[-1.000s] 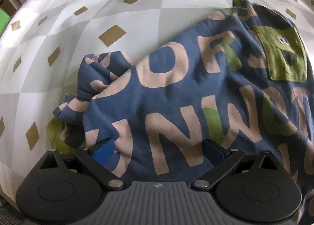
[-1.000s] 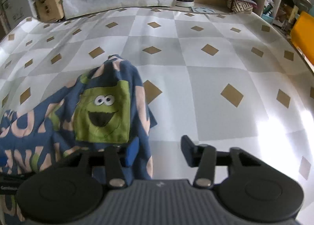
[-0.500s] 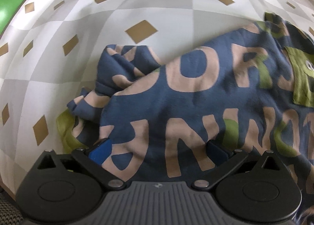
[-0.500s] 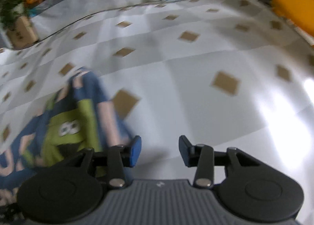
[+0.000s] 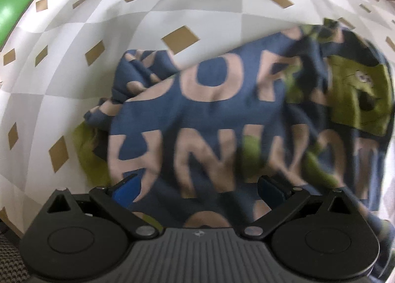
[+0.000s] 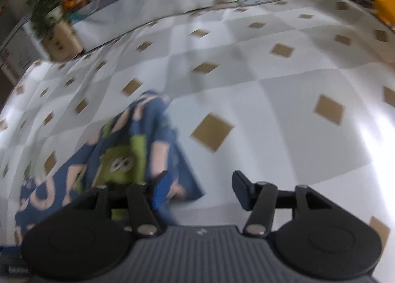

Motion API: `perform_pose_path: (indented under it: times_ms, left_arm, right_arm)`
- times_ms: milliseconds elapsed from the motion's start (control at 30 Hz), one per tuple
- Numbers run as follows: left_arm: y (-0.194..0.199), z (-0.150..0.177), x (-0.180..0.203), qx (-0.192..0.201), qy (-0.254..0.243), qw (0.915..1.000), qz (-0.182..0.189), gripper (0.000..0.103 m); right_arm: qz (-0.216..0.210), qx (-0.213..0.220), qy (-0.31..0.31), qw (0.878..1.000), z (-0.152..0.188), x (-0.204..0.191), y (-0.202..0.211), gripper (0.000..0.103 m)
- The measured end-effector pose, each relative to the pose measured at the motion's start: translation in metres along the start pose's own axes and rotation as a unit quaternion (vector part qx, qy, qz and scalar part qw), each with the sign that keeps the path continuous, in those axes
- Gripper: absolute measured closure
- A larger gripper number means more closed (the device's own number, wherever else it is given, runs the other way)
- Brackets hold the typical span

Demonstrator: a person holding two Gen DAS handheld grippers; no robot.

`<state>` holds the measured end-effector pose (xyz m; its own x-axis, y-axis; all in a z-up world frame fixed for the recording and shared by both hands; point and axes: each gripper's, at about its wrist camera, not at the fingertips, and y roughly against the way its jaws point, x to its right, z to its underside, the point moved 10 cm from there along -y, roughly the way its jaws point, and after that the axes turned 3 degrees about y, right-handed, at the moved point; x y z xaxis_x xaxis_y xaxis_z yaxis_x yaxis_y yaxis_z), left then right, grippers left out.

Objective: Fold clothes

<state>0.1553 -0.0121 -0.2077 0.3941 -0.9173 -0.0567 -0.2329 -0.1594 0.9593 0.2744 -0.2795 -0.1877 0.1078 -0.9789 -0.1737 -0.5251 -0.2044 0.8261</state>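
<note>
Nearest, the left gripper (image 5: 196,187) stands spread wide over the blue lettered garment (image 5: 222,115), fabric between its fingers, pads not pressing. Beside the garment's edge, the right gripper (image 6: 201,187) has just been opening, empty, over the checked cloth (image 6: 284,100) beyond.

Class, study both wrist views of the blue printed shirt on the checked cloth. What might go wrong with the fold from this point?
1. The blue letter-printed shirt lies bunched at its left edge, so that crumple may get folded in.
2. The right tool, whose jaws have just been opening, has only cloth by one pad; it may close on nothing.
3. The left tool straddles a wide span of fabric and could pinch several layers.
</note>
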Motion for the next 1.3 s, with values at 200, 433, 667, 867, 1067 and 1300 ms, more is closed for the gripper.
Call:
perform_pose_path:
  times_ms: [200, 433, 667, 867, 1067, 1300]
  left_arm:
    - [0.001, 0.001, 0.012, -0.01, 0.008, 0.9998, 0.015, 0.002]
    - [0.007, -0.005, 0.014, 0.001, 0.012, 0.9998, 0.015, 0.002]
    - [0.007, -0.004, 0.017, -0.004, 0.015, 0.9996, 0.025, 0.002]
    - [0.003, -0.003, 0.021, -0.002, -0.001, 0.9999, 0.014, 0.002]
    - [-0.005, 0.002, 0.018, -0.011, -0.009, 0.9999, -0.007, 0.002]
    - [-0.006, 0.003, 0.021, -0.011, -0.01, 0.9999, -0.005, 0.002]
  right_arm:
    - [-0.012, -0.014, -0.014, 1.0, 0.004, 0.005, -0.013, 0.047]
    - [-0.021, -0.01, 0.035, 0.999, 0.005, -0.023, -0.019, 0.045]
    - [-0.012, -0.005, 0.06, 0.998, 0.01, -0.031, -0.031, 0.049]
    - [-0.024, 0.002, 0.057, 0.998, 0.005, -0.041, -0.027, 0.098]
    - [0.007, 0.057, 0.017, 0.998, -0.025, -0.016, 0.0, 0.103]
    - [0.005, 0.043, -0.003, 0.999, -0.029, 0.009, -0.004, 0.096]
